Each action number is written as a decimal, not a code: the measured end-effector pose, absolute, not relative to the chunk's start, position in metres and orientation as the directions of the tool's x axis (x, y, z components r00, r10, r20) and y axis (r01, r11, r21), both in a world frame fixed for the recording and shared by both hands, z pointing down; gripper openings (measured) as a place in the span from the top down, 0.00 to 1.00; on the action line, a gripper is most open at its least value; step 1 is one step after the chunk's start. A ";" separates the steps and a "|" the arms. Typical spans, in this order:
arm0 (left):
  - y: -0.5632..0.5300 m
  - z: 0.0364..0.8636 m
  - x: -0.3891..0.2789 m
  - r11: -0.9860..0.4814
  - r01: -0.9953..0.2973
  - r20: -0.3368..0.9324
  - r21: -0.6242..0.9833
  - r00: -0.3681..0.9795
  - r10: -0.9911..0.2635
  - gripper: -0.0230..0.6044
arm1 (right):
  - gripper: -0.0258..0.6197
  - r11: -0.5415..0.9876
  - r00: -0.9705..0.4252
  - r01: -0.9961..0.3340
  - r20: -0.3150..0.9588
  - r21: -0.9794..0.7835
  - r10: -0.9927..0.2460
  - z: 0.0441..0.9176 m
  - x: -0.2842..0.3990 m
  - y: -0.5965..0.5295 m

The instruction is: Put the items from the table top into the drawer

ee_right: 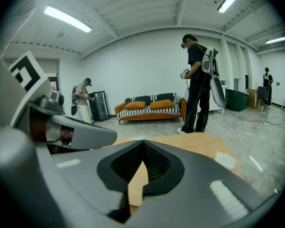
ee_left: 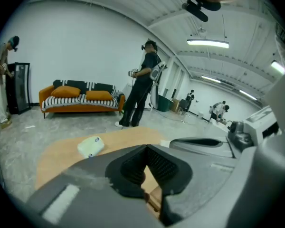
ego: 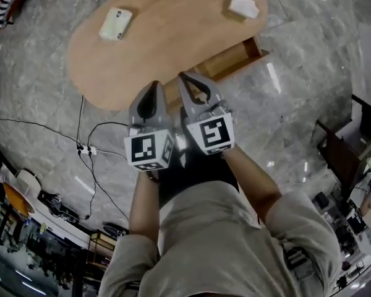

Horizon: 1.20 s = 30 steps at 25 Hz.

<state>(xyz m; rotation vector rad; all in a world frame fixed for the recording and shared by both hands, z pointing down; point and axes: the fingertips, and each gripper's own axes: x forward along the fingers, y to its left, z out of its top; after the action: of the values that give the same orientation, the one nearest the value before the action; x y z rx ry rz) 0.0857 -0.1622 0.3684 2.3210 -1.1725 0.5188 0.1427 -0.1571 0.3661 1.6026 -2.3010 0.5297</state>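
Observation:
An oval wooden table (ego: 167, 48) carries two items: a pale box (ego: 115, 23) at its left end and a white packet (ego: 243, 5) at its far right. A wooden drawer (ego: 232, 59) stands pulled out of the table's near side. My left gripper (ego: 153, 85) and right gripper (ego: 184, 76) hover side by side over the near edge, both shut and holding nothing. The left gripper view shows its jaws (ee_left: 146, 146) closed, the pale box (ee_left: 90, 146) beyond them on the left. Past the closed jaws (ee_right: 143, 141) in the right gripper view, the white packet (ee_right: 225, 159) lies on the right.
Black cables (ego: 86, 147) run over the marble floor left of me. Dark furniture (ego: 340, 147) stands at the right. An orange striped sofa (ee_left: 80, 96) is far behind the table. A person (ee_left: 140, 84) stands beyond the table, another (ee_right: 83, 99) by a black cabinet.

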 end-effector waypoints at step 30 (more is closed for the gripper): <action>-0.275 0.597 0.377 -0.966 -0.203 0.674 -0.158 0.693 -0.256 0.84 | 0.95 -0.065 0.008 -0.996 0.622 -0.069 -0.783 0.555 0.381 -0.209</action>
<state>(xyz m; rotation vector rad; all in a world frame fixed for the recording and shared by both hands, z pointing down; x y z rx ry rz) 0.3770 -0.2752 0.5966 2.9553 -0.4009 1.1933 0.3811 -0.2093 0.5545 1.9001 -1.8244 0.7349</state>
